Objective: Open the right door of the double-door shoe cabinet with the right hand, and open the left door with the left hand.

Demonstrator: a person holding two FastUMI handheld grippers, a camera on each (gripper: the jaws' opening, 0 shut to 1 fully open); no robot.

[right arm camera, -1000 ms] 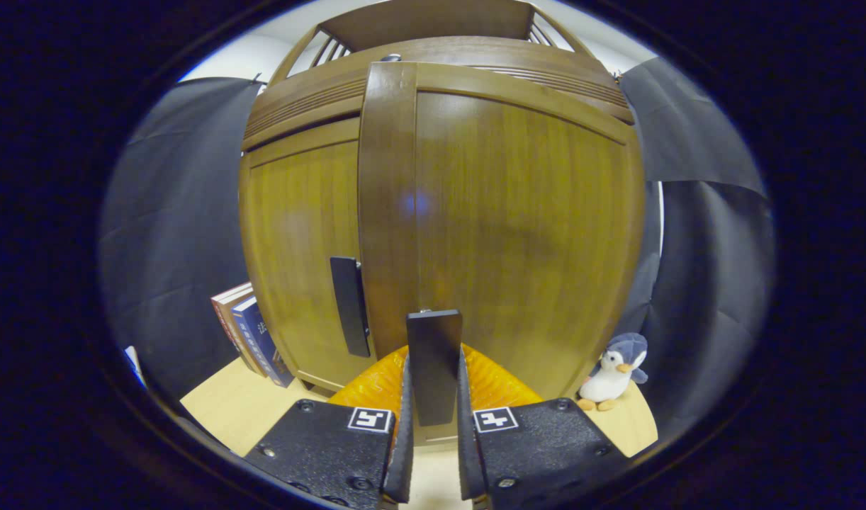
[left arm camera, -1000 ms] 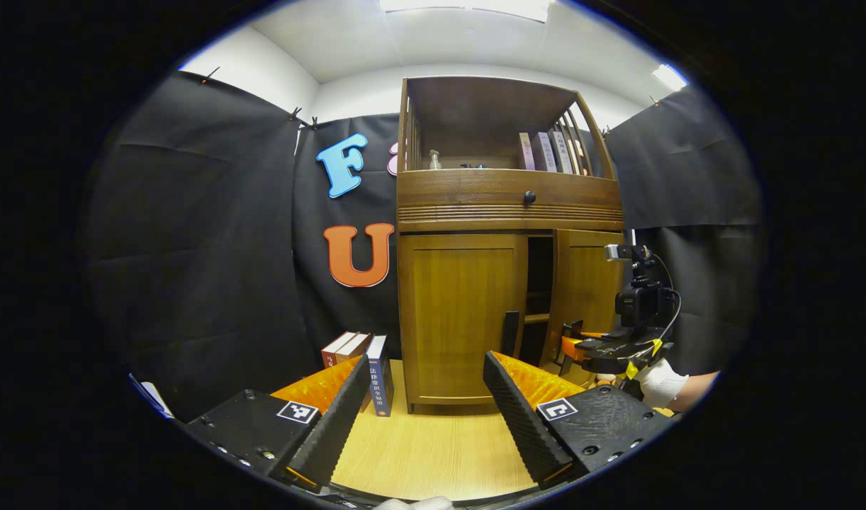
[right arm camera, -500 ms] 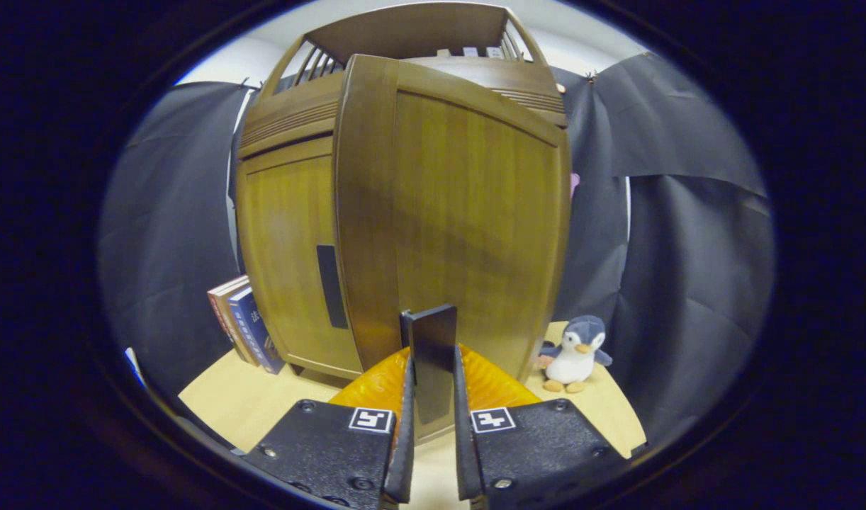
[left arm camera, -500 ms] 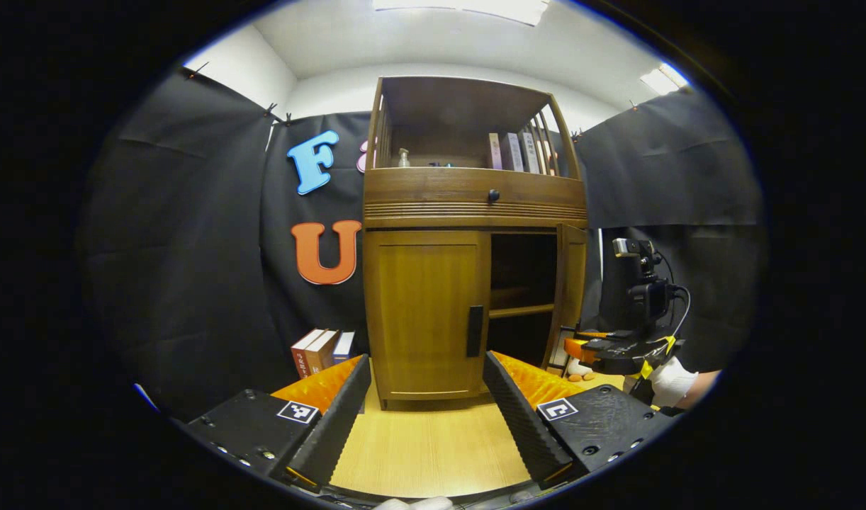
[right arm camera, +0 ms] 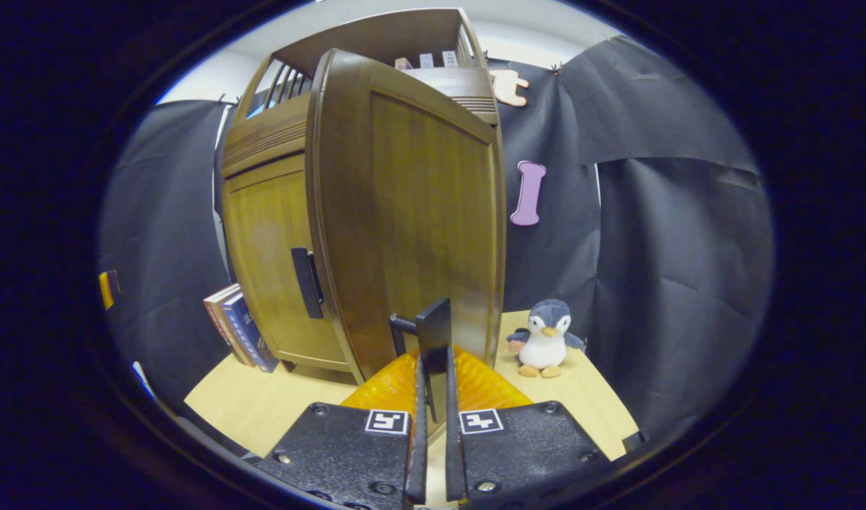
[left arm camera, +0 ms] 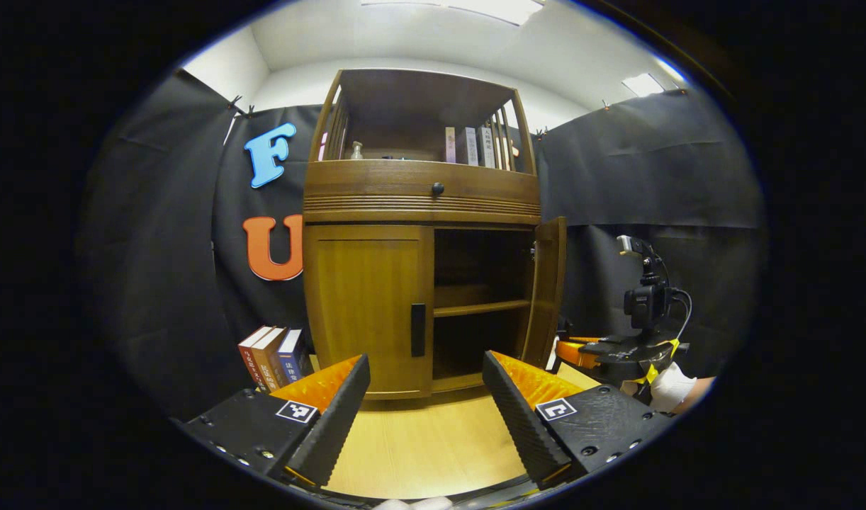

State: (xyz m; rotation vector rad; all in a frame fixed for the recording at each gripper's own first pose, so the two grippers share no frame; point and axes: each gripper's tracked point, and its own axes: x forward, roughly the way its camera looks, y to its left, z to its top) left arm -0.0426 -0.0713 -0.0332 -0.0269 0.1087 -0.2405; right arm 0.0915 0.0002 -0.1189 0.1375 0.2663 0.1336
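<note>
The wooden shoe cabinet point(left arm camera: 419, 205) stands ahead in the left gripper view. Its left door point(left arm camera: 366, 308) is closed, with a dark handle point(left arm camera: 418, 329) at its inner edge. The right door point(left arm camera: 548, 283) stands swung wide, baring a dark inside with one shelf point(left arm camera: 481, 307). My left gripper point(left arm camera: 426, 407) is open and held back from the cabinet, with nothing between its fingers. In the right gripper view my right gripper point(right arm camera: 433, 397) is shut on the right door's dark handle point(right arm camera: 433, 338); the door point(right arm camera: 405, 212) rises just past it. The right gripper point(left arm camera: 610, 350) also shows at the right of the left gripper view.
Several books point(left arm camera: 270, 354) lean on the floor left of the cabinet. A plush penguin point(right arm camera: 545, 338) sits on the light wooden floor point(left arm camera: 426, 446) right of the cabinet. Books and a small bottle stand on the cabinet's top shelf point(left arm camera: 422, 145). Black cloth walls close in all round.
The right door has swung from slightly ajar to wide open, pulled by my right gripper. The left gripper view has shifted so the cabinet sits further left.
</note>
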